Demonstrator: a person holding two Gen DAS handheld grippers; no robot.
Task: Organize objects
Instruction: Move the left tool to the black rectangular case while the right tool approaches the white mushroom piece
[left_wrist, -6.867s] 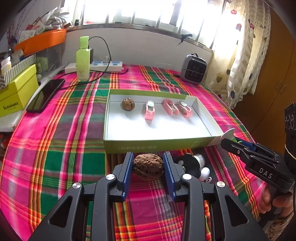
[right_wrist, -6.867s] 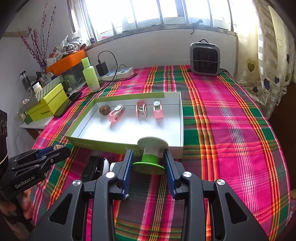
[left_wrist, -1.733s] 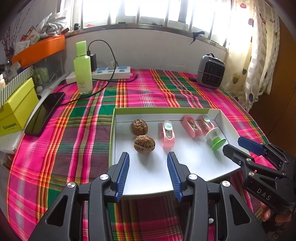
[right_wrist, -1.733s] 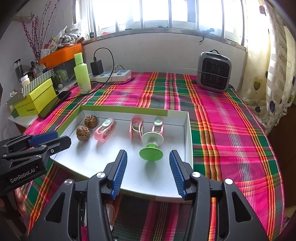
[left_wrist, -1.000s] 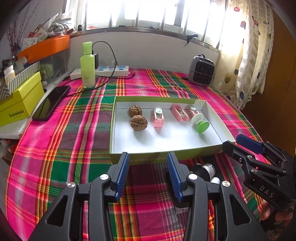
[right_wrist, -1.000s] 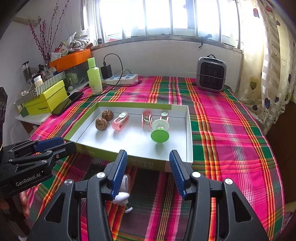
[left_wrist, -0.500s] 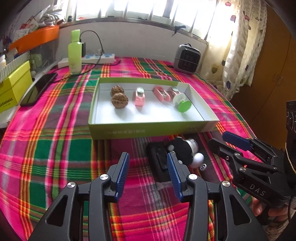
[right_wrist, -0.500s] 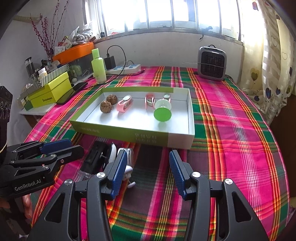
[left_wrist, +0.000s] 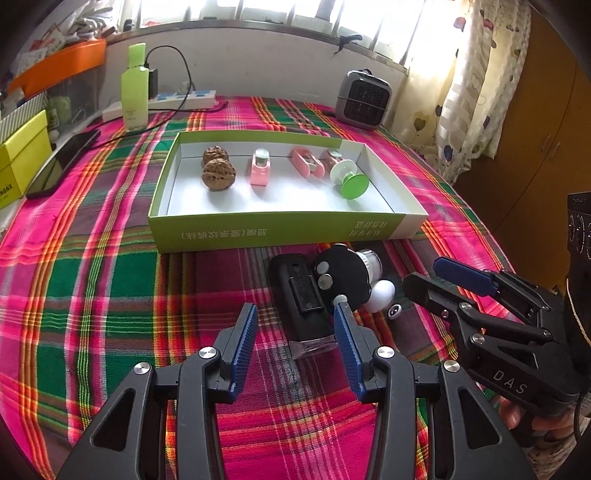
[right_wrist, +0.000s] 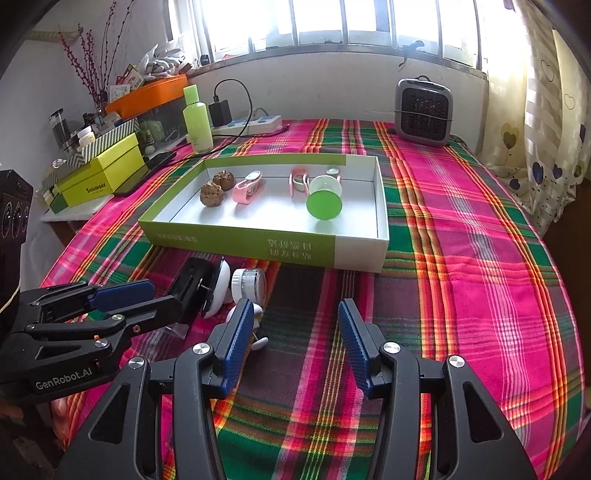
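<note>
Left gripper (left_wrist: 291, 341): spread, empty — settle both pads squarely astride the black device (left_wrist: 304, 295);
Right gripper (right_wrist: 293, 338): spread, empty — wait near tray (right_wrist: 258, 243)

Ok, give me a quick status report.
Left tool and right tool open, empty. Box holds walnuts, clips, green spool. Black gadgets left outside. Nothing blocking.

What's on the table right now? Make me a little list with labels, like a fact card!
Box: green and white tray on the plaid tablecloth
In the box: two walnuts, three pink clips, green spool lying tipped
Still outside: black device and small white bits in front of the box
Left gripper: open, holding nothing
Right gripper: open, holding nothing
At the back: green bottle, grey heater
</note>
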